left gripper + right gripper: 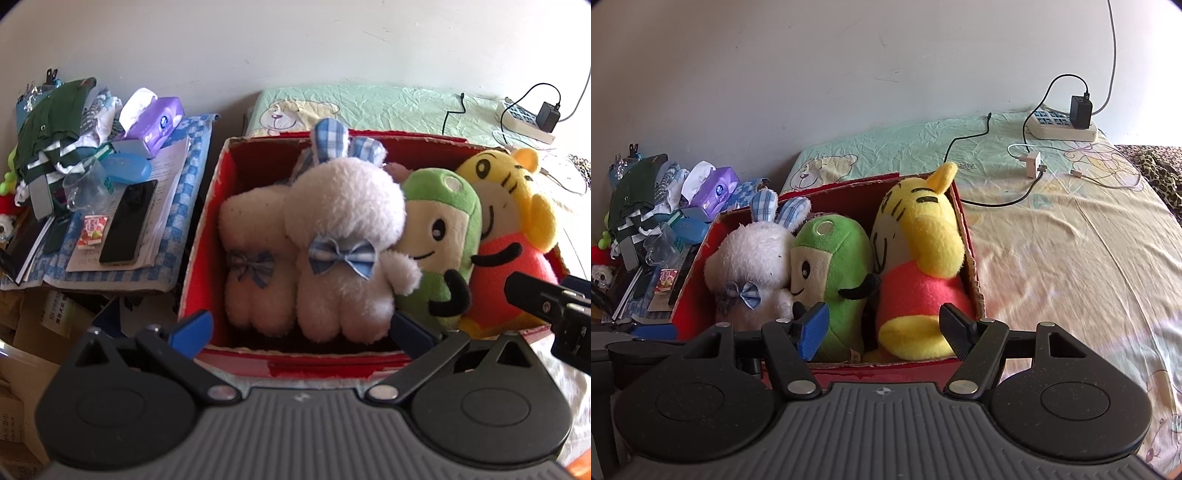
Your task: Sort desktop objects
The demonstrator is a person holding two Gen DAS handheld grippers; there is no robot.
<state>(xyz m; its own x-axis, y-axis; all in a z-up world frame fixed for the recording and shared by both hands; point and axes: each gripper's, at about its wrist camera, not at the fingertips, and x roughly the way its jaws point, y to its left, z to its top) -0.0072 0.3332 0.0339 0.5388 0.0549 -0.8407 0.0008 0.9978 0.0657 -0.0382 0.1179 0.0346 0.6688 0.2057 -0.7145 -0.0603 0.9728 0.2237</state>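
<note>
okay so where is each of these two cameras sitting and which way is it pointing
Left wrist view: rides on the left gripper, looking forward over its open fingers into the red box, at the white rabbit plush; the right gripper pokes in at right.
Right wrist view: rides on the right gripper, fingers open, facing the box's right part from the near side, at the tiger plush and bedsheet.
Shared: box, rabbit, green plush, tiger, power strip.
</note>
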